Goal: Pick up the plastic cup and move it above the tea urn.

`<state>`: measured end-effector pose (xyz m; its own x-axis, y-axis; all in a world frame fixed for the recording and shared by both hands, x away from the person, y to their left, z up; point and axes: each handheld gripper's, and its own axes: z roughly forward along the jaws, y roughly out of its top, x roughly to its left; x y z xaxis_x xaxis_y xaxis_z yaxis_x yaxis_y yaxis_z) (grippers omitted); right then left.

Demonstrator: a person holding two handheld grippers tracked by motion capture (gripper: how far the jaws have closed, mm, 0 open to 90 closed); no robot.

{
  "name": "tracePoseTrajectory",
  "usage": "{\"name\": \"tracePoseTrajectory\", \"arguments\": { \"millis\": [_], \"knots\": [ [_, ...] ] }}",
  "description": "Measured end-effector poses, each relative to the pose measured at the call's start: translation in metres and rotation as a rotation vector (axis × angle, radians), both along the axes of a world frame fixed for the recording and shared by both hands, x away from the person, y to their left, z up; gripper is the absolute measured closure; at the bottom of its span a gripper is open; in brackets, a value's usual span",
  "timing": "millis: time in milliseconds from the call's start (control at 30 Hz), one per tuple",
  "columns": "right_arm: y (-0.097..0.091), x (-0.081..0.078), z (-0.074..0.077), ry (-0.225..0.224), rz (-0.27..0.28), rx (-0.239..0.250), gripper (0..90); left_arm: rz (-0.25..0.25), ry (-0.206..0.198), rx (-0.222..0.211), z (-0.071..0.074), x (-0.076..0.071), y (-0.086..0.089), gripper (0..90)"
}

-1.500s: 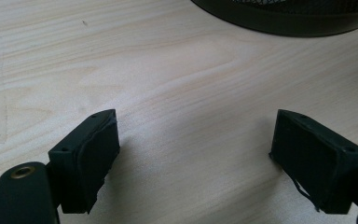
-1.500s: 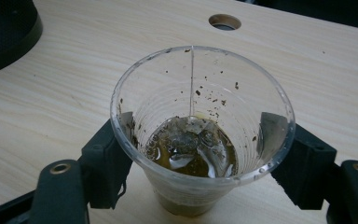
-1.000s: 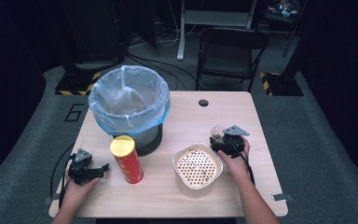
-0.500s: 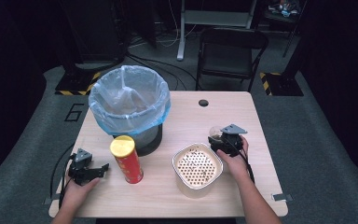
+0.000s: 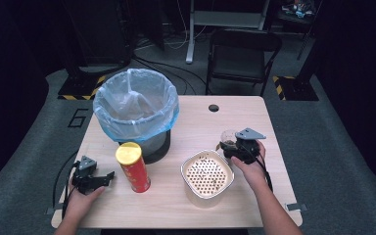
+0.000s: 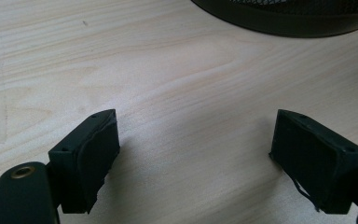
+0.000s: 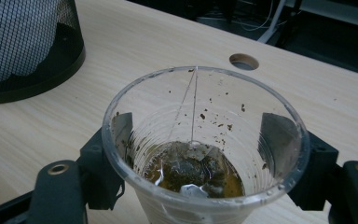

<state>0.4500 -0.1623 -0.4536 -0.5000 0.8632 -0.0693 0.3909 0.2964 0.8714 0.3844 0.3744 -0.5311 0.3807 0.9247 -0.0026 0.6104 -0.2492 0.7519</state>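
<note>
High view: the right gripper (image 5: 231,145) has lifted a clear cup (image 5: 228,137) slightly off the surface (image 5: 196,122), just right of the strainer bowl (image 5: 207,175), likely to empty it.

Left gripper view: jaws apart, empty.

Right gripper view: jaws clamp the cup (image 7: 205,144), tea bag (image 7: 191,168) inside.

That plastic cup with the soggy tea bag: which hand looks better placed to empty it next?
The right, probably. Its claw already grips the plastic cup on both sides, just beside the white strainer bowl. The left claw sits open and empty on the table, beyond the red can.
</note>
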Motion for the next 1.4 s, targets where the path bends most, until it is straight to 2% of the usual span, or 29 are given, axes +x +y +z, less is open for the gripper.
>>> {"name": "tracePoseTrajectory", "arguments": {
  "millis": [167, 433, 633, 700, 833, 900, 1167, 1267, 1400],
  "knots": [
    [0.000, -0.001, 0.005, 0.013, 0.007, 0.008, 26.2, 0.000, 0.002, -0.001, 0.000, 0.000, 0.000, 14.8],
    [0.003, 0.000, 0.009, 0.043, 0.040, -0.014, 27.8, 0.000, 0.000, 0.000, 0.000, 0.000, 0.000, 14.8],
    [0.008, 0.000, 0.012, 0.051, 0.108, -0.029, 30.4, 0.001, 0.004, -0.007, 0.000, 0.000, 0.000, 14.8],
    [0.010, 0.000, 0.016, 0.067, 0.141, -0.044, 30.6, 0.000, 0.004, -0.007, 0.000, 0.000, 0.000, 14.9],
    [0.011, 0.000, 0.019, 0.049, 0.176, -0.083, 30.8, 0.001, 0.004, -0.008, 0.000, 0.000, -0.001, 14.9],
    [0.011, -0.001, 0.023, 0.025, 0.194, -0.079, 31.0, 0.000, 0.005, -0.007, 0.000, 0.000, 0.000, 14.9],
    [0.011, -0.003, 0.034, 0.007, 0.230, -0.084, 32.3, 0.001, 0.005, -0.007, 0.000, 0.000, 0.000, 14.9],
    [0.013, -0.005, 0.041, -0.022, 0.253, -0.112, 32.6, 0.001, 0.004, -0.008, 0.000, 0.000, -0.001, 15.0],
    [0.013, -0.007, 0.047, -0.066, 0.281, -0.110, 32.6, 0.002, 0.004, -0.009, 0.000, 0.000, -0.001, 15.0]
  ]
}}
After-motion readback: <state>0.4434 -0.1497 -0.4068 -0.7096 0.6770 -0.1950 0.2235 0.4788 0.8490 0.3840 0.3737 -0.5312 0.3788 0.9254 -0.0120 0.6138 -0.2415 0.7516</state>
